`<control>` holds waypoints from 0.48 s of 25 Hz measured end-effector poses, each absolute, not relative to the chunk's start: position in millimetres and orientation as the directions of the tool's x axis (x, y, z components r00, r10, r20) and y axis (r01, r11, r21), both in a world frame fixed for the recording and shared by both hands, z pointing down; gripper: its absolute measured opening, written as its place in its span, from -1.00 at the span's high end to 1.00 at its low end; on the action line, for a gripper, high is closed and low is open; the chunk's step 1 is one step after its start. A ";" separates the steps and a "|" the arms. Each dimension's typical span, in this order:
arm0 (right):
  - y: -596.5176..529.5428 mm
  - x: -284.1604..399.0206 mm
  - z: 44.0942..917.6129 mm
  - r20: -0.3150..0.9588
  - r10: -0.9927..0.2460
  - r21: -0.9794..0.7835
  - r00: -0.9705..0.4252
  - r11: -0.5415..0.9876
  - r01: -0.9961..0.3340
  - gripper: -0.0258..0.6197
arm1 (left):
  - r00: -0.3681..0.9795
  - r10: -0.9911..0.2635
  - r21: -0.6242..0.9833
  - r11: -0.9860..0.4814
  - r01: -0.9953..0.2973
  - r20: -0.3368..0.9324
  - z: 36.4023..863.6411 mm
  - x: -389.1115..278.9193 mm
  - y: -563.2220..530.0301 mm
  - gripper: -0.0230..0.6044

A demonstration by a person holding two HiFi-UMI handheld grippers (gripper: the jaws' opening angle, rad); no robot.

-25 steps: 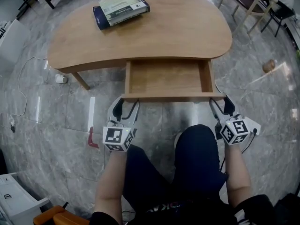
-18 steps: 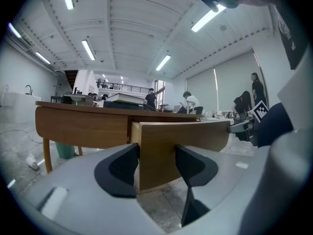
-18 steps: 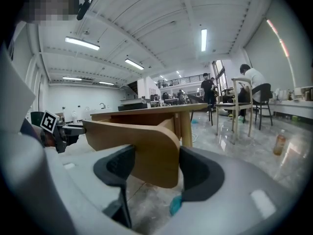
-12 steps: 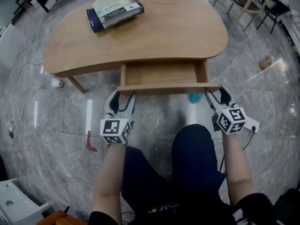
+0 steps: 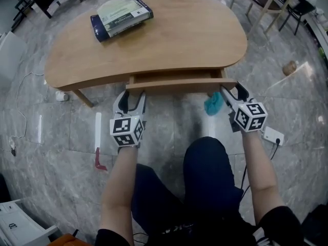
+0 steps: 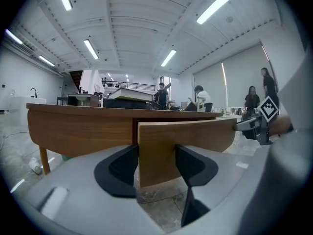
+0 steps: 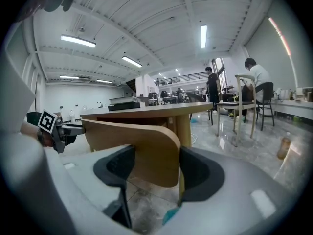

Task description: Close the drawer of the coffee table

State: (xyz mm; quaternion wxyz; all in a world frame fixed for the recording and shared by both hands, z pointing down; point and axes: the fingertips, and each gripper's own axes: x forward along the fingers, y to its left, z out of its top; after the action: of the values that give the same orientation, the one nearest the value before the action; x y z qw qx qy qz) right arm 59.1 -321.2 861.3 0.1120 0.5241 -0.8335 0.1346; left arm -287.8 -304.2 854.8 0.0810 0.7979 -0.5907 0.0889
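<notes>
The wooden coffee table (image 5: 169,35) has its drawer (image 5: 179,85) almost fully in; only a narrow strip shows under the top. My left gripper (image 5: 129,95) stands open with its fingertips at the left end of the drawer front (image 6: 186,136). My right gripper (image 5: 233,92) is open too, its tips at the right end of that panel (image 7: 132,141). In both gripper views the panel lies just beyond the spread jaws, not clamped between them. The left gripper view also catches the right gripper (image 6: 254,126) at the far end of the panel.
A stack of books (image 5: 121,15) lies on the table's far left. On the floor are a teal scrap (image 5: 212,104) under the drawer's right end, a white power strip (image 5: 271,135), a red tool (image 5: 100,158) and a bottle (image 5: 292,67). Chairs (image 5: 277,4) stand at the back right.
The drawer has slid from wide open to nearly shut. Both grippers moved forward with its front panel, towards the table, jaws unchanged.
</notes>
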 end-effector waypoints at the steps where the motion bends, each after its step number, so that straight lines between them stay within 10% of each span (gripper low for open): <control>1: -326.7 59.0 861.3 0.329 -0.843 -0.107 -0.425 0.414 -0.904 0.03 | 0.275 -0.930 0.023 -0.278 -0.960 0.244 854.9 -288.0 -309.2 0.14; 12: -376.4 59.7 860.3 0.340 -0.897 -0.099 -0.281 0.264 -0.960 0.03 | 0.137 -0.950 -0.007 -0.145 -0.989 0.281 855.3 -288.4 -358.8 0.16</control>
State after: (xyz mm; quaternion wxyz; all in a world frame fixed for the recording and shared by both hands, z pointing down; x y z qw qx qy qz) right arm 59.7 -376.4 860.3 0.1084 0.5895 -0.7874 0.1440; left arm -288.4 -358.8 855.3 0.0900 0.7487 -0.6476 0.1096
